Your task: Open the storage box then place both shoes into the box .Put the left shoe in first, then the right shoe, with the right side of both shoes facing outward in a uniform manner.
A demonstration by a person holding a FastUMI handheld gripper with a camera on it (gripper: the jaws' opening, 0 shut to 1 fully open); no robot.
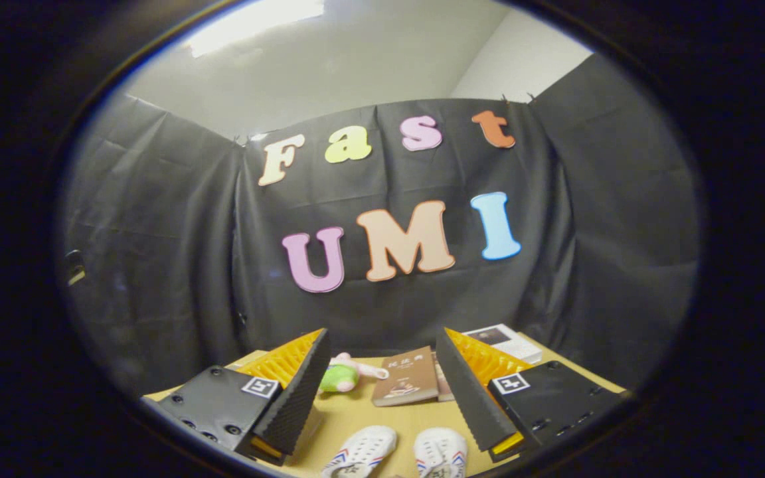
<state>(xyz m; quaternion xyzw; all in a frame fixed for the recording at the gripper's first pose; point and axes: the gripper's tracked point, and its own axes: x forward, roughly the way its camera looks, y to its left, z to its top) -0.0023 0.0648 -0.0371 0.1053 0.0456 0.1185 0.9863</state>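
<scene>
Spread wide and gripping nothing, the tool [382, 392] is hovering over the bench [356, 415]. Two white shoes [397, 453] are lying side by side between its fingers at 6 o'clock; a brown book [407, 385] and green plush toy [340, 376] are sitting beyond at 12 o'clock.

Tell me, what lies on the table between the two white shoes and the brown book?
Only bare tabletop, seen in the gripper view. The white shoes sit between the open claw fingers; the brown book lies beyond, beside a green plush toy.
</scene>
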